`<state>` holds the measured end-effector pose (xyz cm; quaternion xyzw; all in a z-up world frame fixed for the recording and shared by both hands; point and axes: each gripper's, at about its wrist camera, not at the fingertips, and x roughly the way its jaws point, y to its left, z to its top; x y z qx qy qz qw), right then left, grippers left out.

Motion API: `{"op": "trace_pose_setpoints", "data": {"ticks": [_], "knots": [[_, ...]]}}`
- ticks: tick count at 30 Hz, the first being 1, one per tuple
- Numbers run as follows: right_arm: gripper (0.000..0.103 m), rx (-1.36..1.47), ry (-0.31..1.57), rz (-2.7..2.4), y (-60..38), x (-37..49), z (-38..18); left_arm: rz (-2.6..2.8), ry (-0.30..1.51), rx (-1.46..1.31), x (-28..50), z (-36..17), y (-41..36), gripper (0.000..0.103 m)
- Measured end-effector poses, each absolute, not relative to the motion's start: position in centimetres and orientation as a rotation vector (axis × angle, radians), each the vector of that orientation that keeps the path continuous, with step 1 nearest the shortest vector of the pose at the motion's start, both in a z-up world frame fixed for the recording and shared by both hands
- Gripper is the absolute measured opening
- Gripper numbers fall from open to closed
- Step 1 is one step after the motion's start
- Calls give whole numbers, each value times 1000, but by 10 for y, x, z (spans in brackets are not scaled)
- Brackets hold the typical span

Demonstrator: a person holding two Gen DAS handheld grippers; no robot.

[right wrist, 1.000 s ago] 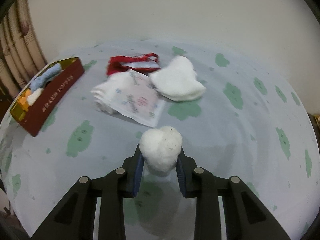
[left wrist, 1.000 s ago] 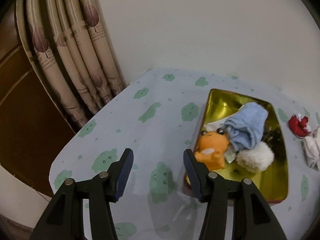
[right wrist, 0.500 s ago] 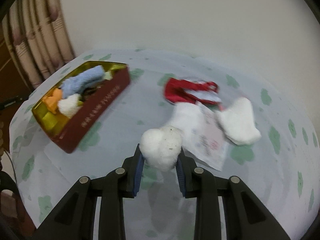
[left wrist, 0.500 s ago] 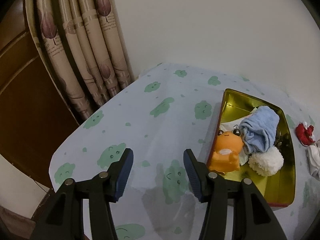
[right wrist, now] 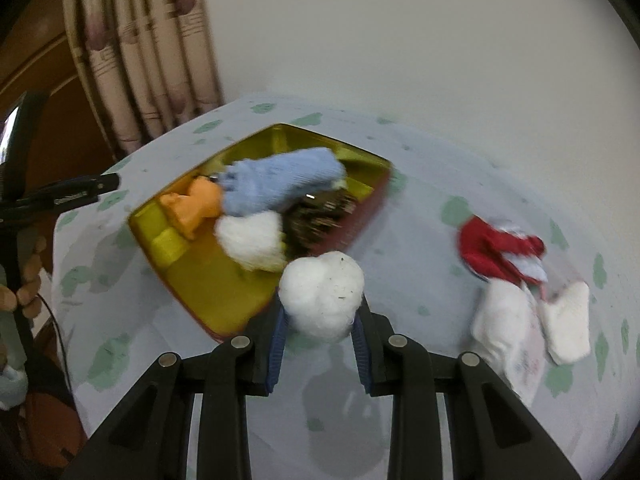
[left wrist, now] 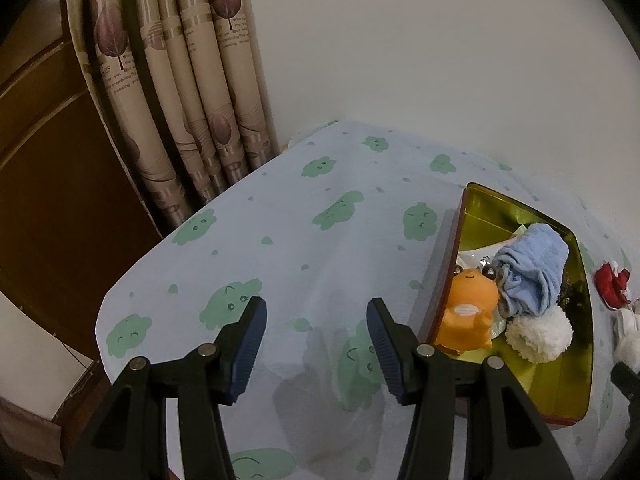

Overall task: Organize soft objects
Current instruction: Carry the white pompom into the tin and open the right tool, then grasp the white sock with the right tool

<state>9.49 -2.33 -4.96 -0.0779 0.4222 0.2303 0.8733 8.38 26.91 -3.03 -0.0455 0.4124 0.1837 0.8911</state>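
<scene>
My right gripper [right wrist: 320, 312] is shut on a white fluffy ball [right wrist: 322, 294] and holds it above the table, just off the near right corner of the gold tin [right wrist: 200, 280]. The tin holds an orange plush [right wrist: 196, 208], a blue cloth [right wrist: 280, 180] and a white pom-pom [right wrist: 252, 240]. My left gripper [left wrist: 316, 332] is open and empty over the tablecloth, left of the tin [left wrist: 568, 392]. The orange plush [left wrist: 472, 312], blue cloth [left wrist: 532, 276] and pom-pom [left wrist: 540, 332] also show there.
A red cloth [right wrist: 496, 252], white folded cloths [right wrist: 508, 332] and a white sock [right wrist: 568, 324] lie on the table right of the tin. Curtains [left wrist: 180, 92] hang at the back left by a brown wooden panel [left wrist: 52, 184]. The table edge [left wrist: 120, 280] runs along the left.
My right gripper has swung left with the white ball, from beside the loose cloths to the tin's near corner. My left gripper has drawn back to the left, away from the tin.
</scene>
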Motion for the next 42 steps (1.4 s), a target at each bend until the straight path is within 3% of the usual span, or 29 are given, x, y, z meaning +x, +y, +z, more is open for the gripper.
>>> {"op": "trace_pose_setpoints", "data": {"ticks": [22,28,30,42], "knots": [[31,-196,918,560,44,110,-65,385,870,-117,84,-34,274,53],[48,-189,919,538,44,112,-66,384,870,-116,84,-33,274,54],[62,-181,914,534,43,112,-65,383,871,-115,84,-34,274,54],[66,-137,861,517,22,105,-47,380,877,-97,84,-35,270,54]]}}
